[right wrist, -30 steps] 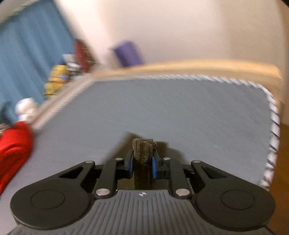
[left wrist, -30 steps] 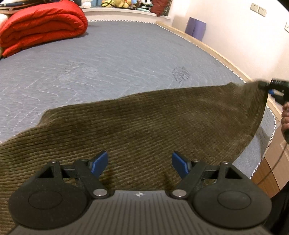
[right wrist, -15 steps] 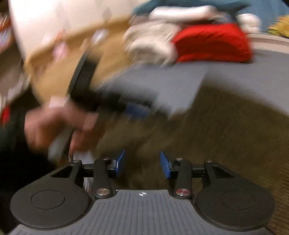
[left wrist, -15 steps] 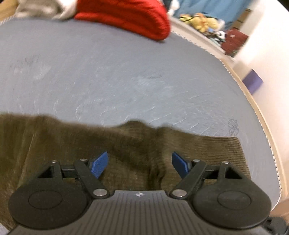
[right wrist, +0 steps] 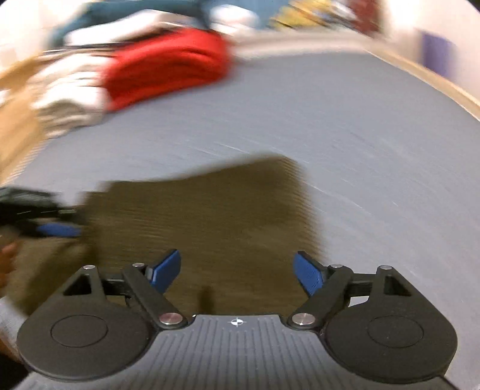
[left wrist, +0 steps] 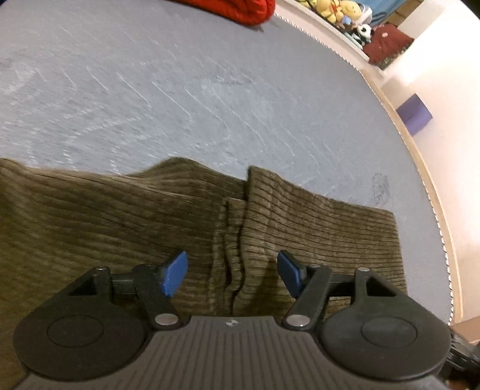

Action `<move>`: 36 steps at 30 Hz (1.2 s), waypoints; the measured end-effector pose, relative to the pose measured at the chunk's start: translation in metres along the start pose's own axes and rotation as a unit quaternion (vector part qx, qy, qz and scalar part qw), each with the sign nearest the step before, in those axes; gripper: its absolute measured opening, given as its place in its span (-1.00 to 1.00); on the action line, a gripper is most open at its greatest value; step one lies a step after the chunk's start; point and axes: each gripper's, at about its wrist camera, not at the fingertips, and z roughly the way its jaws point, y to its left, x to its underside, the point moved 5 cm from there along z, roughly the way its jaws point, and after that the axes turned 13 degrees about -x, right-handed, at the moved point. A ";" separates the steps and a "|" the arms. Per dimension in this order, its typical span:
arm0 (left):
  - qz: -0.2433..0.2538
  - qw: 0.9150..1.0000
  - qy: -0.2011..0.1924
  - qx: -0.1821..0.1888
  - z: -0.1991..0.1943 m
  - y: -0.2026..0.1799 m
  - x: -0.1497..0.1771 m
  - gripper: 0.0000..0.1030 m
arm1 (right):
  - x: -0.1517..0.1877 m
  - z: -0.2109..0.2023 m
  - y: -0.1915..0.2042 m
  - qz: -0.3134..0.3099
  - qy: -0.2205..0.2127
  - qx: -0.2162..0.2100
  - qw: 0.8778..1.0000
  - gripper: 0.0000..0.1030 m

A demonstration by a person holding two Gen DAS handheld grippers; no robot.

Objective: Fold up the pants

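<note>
The pants (left wrist: 126, 222), brown corduroy, lie spread on the bed (left wrist: 210, 99) along its near edge. In the left wrist view their right end stops just short of the bed's right edge, where a piped seam and a wooden frame (left wrist: 432, 192) run toward the far corner. A vertical fold with bunched ridges (left wrist: 237, 240) sits in the cloth directly ahead of the left tool (left wrist: 232, 274).

Left tool: both blue pads spread wide apart, nothing between them, positioned over the pants. Right tool (right wrist: 237, 271): pads likewise spread wide, holding nothing, also over the pants (right wrist: 204, 216). The right wrist view is motion-blurred; the left tool (right wrist: 57, 230) appears at its left margin, at the cloth's left side.

Beyond the far edge of the pants, grey mattress surface extends bare toward the far edge. A folded red quilt (left wrist: 240, 10) lies at the far end. Stuffed toys (left wrist: 342, 12) line the ledge past the far edge.
</note>
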 end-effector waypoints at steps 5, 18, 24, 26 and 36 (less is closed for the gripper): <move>0.044 0.999 -0.009 -0.009 0.013 -0.017 0.008 0.46 | 0.022 -0.001 -0.049 0.092 0.035 0.042 0.994 0.72; 0.078 0.989 -0.113 -0.064 -0.025 -0.019 -0.009 -0.48 | 0.029 -0.007 -0.053 0.123 0.060 -0.020 0.990 0.84; 0.096 0.979 -0.147 -0.107 -0.037 -0.022 -0.010 0.36 | 0.031 -0.001 -0.040 0.091 0.075 -0.020 0.993 0.83; 0.094 0.977 -0.165 -0.096 -0.050 -0.027 -0.011 0.40 | 0.029 -0.002 -0.040 0.095 0.073 -0.021 0.993 0.67; 0.093 0.986 -0.140 -0.004 -0.062 -0.043 0.003 0.55 | 0.024 0.001 -0.028 0.091 0.059 -0.046 0.993 -0.32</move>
